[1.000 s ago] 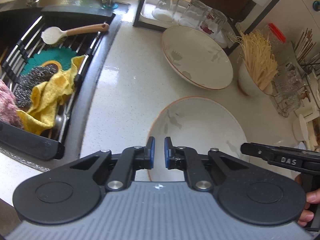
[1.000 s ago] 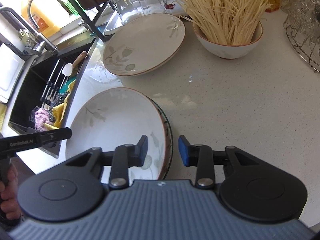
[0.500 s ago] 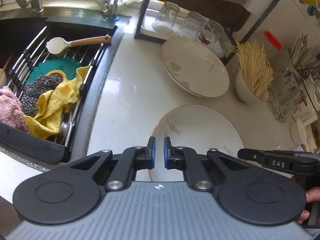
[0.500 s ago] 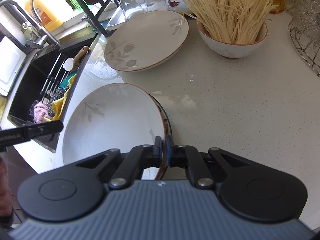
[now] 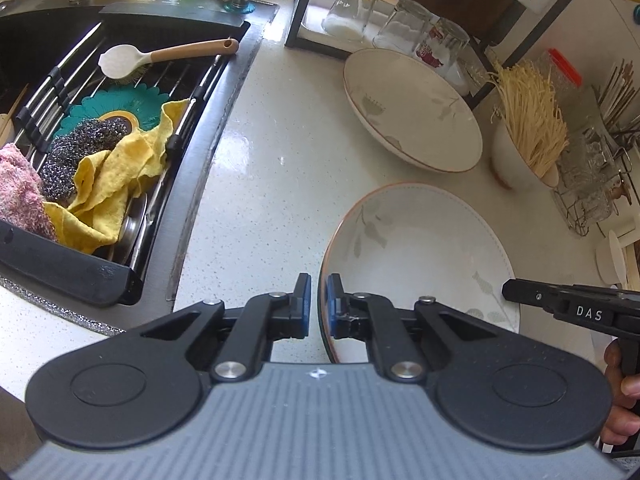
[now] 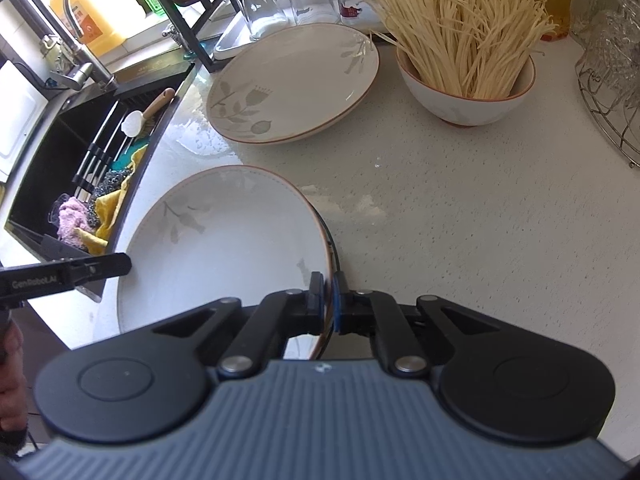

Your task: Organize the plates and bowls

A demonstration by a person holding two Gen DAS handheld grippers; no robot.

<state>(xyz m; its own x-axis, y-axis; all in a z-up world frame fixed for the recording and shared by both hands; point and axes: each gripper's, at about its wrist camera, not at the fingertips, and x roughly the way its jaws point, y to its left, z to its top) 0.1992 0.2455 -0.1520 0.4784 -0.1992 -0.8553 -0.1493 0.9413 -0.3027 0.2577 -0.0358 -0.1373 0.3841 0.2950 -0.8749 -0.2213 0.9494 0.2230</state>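
- Now we see the near plate (image 6: pixel 224 248) on the white desk (image 6: pixel 460 216), close to its front edge and beside the sink (image 5: pixel 120 128).
- Our right gripper (image 6: pixel 327 298) is clamped tight on that plate's right rim, one pad inside, one outside.
- Our left gripper (image 5: pixel 315 304) is pinched on the same plate's left rim, only a thin gap between pads, rim edge in it.
- We see a darker rim just under the plate on its right side; cannot tell what it is.
- Second plate (image 6: pixel 292 84) sits further back, apart from the near one.
- Bowl (image 6: pixel 468 96) full of dry noodles (image 6: pixel 460 24) stands right of the second plate.
- Upturned glasses (image 6: pixel 304 0) behind, under a dark rack.
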